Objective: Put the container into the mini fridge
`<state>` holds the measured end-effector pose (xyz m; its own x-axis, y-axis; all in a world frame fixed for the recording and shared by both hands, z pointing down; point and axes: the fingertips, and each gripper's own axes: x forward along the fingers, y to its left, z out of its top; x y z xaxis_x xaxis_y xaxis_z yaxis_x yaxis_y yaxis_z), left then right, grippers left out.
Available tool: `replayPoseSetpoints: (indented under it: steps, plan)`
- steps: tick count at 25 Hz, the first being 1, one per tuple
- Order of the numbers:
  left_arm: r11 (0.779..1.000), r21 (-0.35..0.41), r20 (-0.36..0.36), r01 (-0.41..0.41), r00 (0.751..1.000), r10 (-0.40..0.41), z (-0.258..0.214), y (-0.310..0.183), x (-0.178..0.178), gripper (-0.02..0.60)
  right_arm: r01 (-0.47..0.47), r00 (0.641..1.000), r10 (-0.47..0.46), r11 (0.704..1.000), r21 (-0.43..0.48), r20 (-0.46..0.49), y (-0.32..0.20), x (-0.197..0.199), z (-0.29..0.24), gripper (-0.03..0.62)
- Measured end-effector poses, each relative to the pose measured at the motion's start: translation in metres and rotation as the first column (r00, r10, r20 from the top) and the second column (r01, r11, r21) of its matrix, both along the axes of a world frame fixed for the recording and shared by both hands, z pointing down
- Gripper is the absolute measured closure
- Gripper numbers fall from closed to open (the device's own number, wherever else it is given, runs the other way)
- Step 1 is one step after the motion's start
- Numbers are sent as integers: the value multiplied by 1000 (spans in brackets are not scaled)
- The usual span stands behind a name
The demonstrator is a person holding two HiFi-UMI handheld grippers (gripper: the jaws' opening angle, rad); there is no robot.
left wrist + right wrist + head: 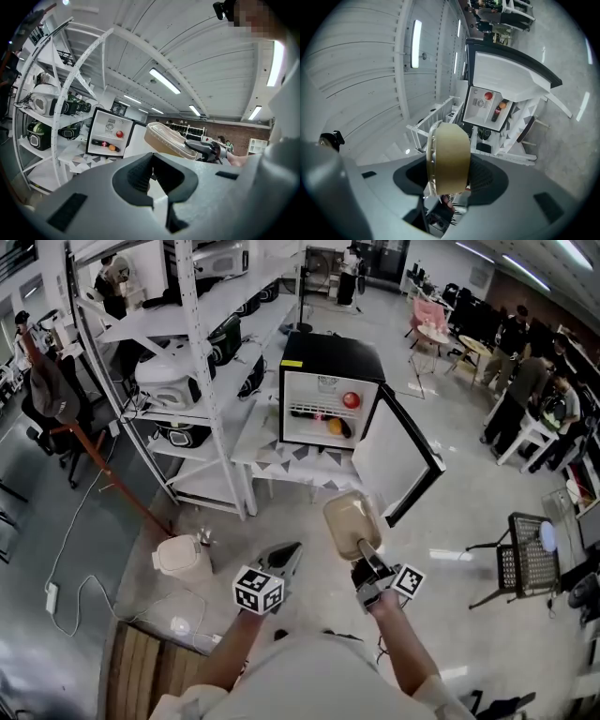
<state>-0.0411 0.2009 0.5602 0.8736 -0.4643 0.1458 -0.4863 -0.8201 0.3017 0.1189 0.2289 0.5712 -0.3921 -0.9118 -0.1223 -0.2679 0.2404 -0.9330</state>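
Note:
The black mini fridge [330, 360] stands on a low white stand with its door [401, 461] swung open to the right. Inside lie a red apple [351, 399], an orange [336, 427] and a dark bottle [305, 414]. My right gripper [366, 555] is shut on a tan lidded container [349, 519], held in the air short of the fridge. The container [449, 157] sits edge-on between the jaws in the right gripper view, with the fridge [490, 105] beyond. My left gripper [286, 555] hangs beside it, shut and empty. From the left gripper [152, 157] I see the container [165, 139] and the fridge [108, 133].
A white shelving rack [202, 343] loaded with appliances stands left of the fridge. A white lidded bin [181, 556] sits on the floor at the left, near a wooden pallet [141, 671]. A black wire chair [525, 559] and several people are at the right.

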Motion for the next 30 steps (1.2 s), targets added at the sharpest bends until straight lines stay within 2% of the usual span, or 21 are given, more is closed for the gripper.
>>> replayPoseSetpoints:
  steps: [7, 14, 19, 25, 30]
  plan:
    - [999, -6, 14, -35, 999, 35, 11, -7, -17, 577, -6, 1000, 6, 1000, -19, -4, -4, -21, 6, 370]
    - [1000, -25, 17, -16, 1000, 17, 22, -24, -25, 577, 1, 1000, -2, 1000, -31, -10, -19, -26, 15, 370]
    - [1000, -24, 25, -2, 1000, 2, 23, -47, -21, 577, 21, 1000, -22, 999, -41, -21, -44, -29, 25, 370]
    - [999, -25, 48, 26, 999, -25, 26, -82, -11, 577, 19, 997, -21, 999, -28, -73, -86, -13, 29, 370]
    - [999, -24, 61, 35, 998, -33, 24, -117, 9, 577, 37, 997, -39, 999, -33, -61, -124, 3, 31, 371]
